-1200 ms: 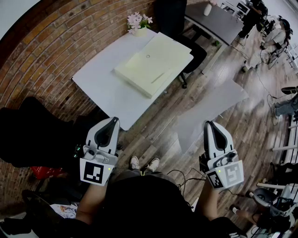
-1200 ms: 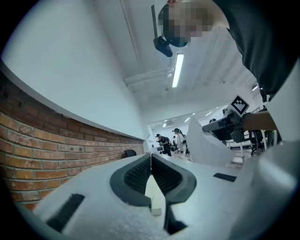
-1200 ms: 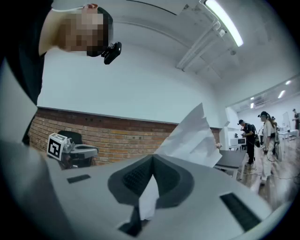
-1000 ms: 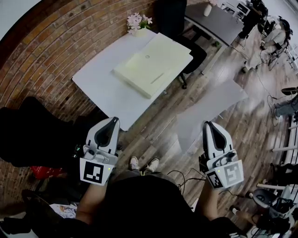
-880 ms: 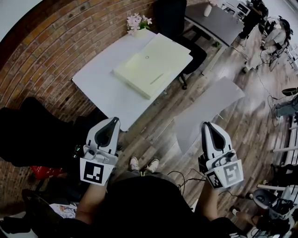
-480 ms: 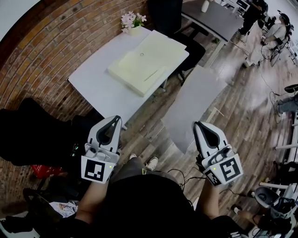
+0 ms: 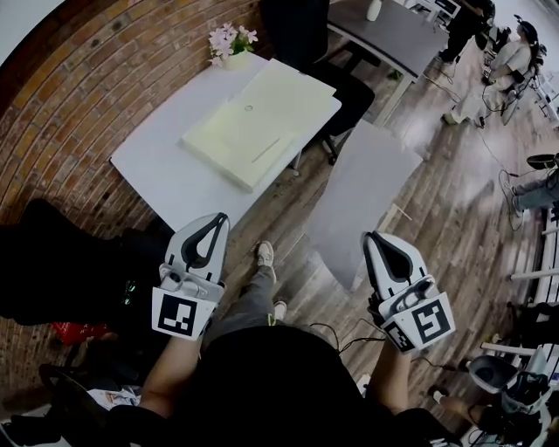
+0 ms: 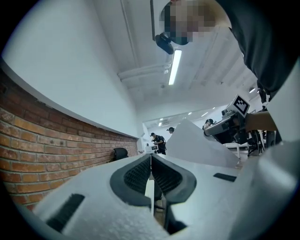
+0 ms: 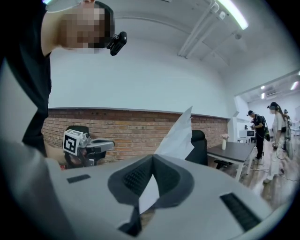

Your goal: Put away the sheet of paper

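Carry step, by the look of it. Right gripper point(image 7: 376, 239) pinches the lower corner of the sheet of paper point(image 7: 362, 196), held in the air at centre right over the wood floor. Left gripper point(image 7: 217, 220) has its jaws pressed together, empty. Likely next: bring the sheet to the cream folder point(image 7: 253, 118) on the white table point(image 7: 153, 166), upper left, and lay it flat.

White table point(image 7: 153, 170), pink flowers point(image 7: 229, 39) at its corner, black chair point(image 7: 297, 26), brick wall point(image 7: 87, 79)

L gripper point(image 7: 217, 220), R gripper point(image 7: 370, 239) — both closed, seemingly
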Available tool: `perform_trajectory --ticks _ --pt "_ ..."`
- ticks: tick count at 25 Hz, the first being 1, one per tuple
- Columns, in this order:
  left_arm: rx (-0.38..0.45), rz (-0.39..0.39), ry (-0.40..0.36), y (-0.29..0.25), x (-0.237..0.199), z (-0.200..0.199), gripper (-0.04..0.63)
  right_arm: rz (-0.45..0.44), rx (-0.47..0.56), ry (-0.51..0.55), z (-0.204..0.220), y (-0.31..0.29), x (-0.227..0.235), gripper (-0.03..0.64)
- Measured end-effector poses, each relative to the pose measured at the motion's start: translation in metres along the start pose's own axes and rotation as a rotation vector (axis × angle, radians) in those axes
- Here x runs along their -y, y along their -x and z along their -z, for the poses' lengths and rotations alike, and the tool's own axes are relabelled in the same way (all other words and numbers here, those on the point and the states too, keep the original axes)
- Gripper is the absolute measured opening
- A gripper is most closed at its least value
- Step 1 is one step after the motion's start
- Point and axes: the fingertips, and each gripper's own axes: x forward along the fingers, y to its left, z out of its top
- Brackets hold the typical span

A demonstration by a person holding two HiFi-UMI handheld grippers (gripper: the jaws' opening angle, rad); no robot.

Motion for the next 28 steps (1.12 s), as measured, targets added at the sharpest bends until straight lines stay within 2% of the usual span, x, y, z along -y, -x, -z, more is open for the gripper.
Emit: perform_trajectory --ticks 6,10,15,23,28 --pt "0.005 0.018 0.046 -0.063 -0.022 0.020 0.028 0.003 -0.030 0.012 -0.001 -0.044 0.041 0.015" --pt "0.011 0.017 0.041 -0.112 -0.055 0.028 0.029 -0.003 -0.059 0.023 -0.005 -0.089 0.074 0.015" --pt "0.014 -0.004 0.083 -0.166 -0.100 0.046 0.028 -0.039 -0.103 0.045 -0.024 -0.162 0.104 0.015" --pt "-0.033 -0.057 0.113 -0.201 -0.170 0.069 0.028 -0.096 -0.149 0.032 -0.021 -0.242 0.132 0.014" --pt "-0.031 -0.093 0.122 -0.213 -0.194 0.075 0.028 -0.139 -0.136 0.034 -0.027 -0.277 0.136 0.014"
